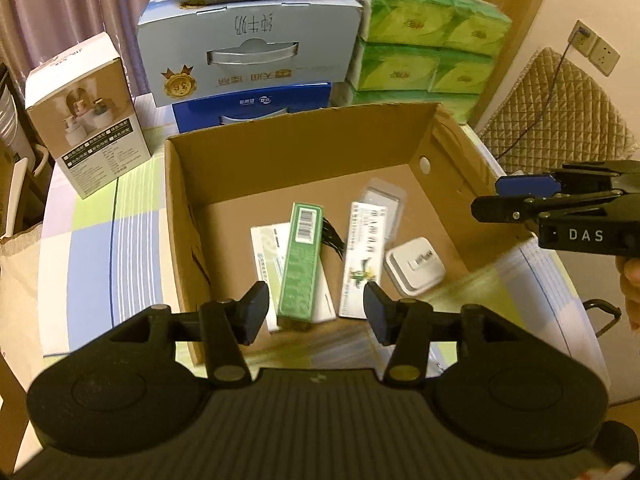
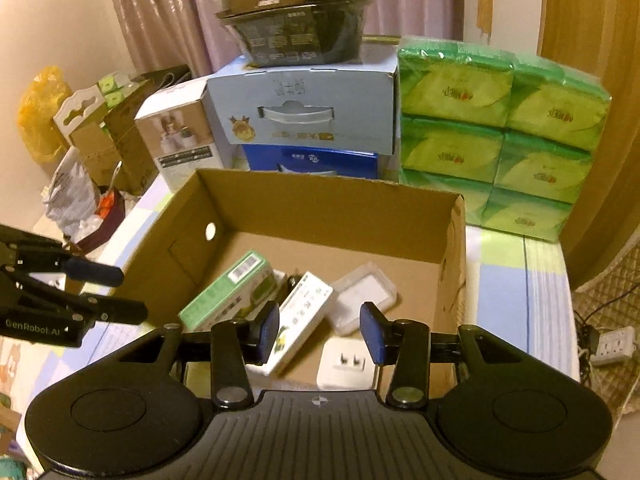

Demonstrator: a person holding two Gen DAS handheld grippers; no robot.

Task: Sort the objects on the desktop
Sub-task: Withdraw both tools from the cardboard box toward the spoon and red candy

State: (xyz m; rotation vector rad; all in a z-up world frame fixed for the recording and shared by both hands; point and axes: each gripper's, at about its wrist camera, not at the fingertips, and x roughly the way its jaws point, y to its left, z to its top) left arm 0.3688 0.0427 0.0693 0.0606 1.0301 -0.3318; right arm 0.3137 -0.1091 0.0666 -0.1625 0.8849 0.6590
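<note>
Cardboard box [image 1: 296,152] – 5 items inside; 2 tools open, empty.

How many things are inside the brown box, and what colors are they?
Inside the cardboard box:
Green: 1, green carton
White: 3, ointment carton, leaflet, charger plug
Clear: 1, plastic case
Black: 1, partly hidden thing
Total: 6

Mauve curtains [image 2: 168,20] hang behind the worktop [image 1: 96,240], which wears a checked cloth. A wooden door [image 2: 592,100] stands right, beside a cream wall [image 1: 560,8] with sockets [image 1: 596,50] and a quilted chair [image 1: 560,112].
</note>
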